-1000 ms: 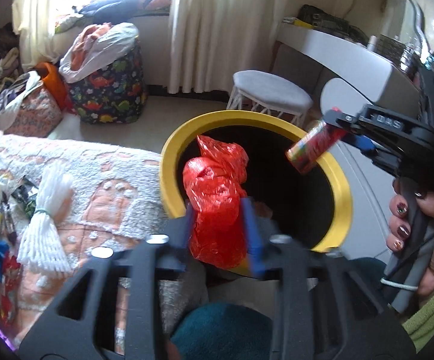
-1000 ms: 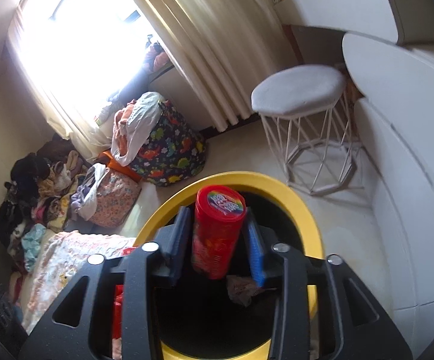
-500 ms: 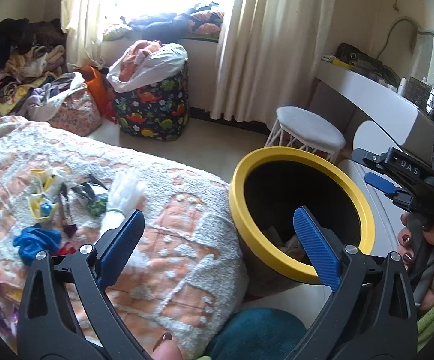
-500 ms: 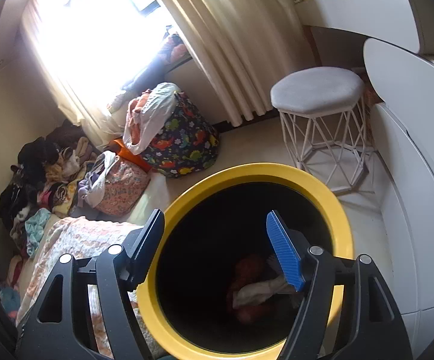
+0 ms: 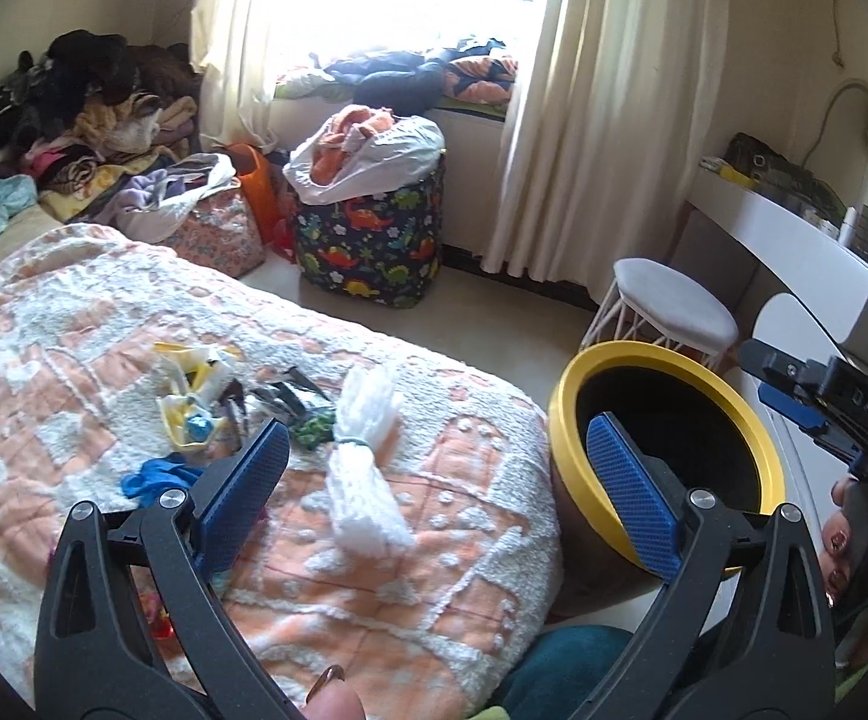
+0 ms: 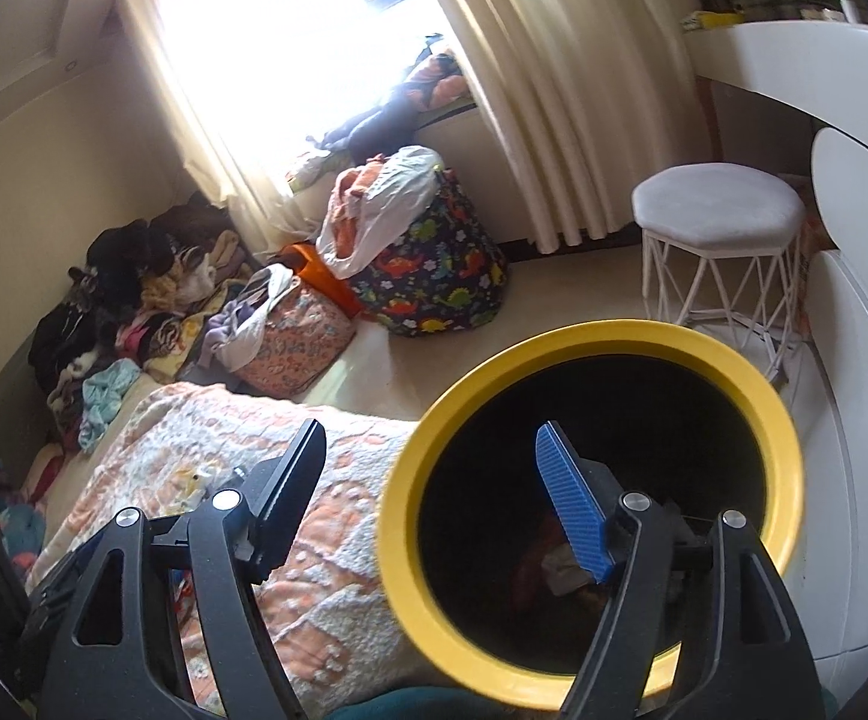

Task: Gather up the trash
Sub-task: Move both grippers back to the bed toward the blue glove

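Note:
A yellow-rimmed bin (image 5: 565, 420) (image 6: 398, 492) stands beside the bed, with red and white trash dim at its bottom (image 6: 553, 558). My left gripper (image 5: 439, 480) is open and empty above the bed's edge. Trash lies on the bedspread ahead of it: a white foam net (image 5: 362, 462), a yellow-white wrapper (image 5: 188, 390), dark wrappers (image 5: 290, 396) and a blue glove (image 5: 152, 477). My right gripper (image 6: 434, 498) is open and empty over the bin's left rim; it also shows in the left wrist view (image 5: 793, 390).
The orange-and-white bedspread (image 5: 74, 312) fills the left. A white stool (image 5: 673, 312) (image 6: 721, 222) stands behind the bin. A dinosaur-print hamper (image 5: 374, 240), bags and piled clothes (image 5: 74, 120) sit by the window. A white desk (image 5: 793, 240) runs along the right.
Both grippers opened: the red bag and the red can dropped into the bin. Both grippers then swung left, the left one toward the bed.

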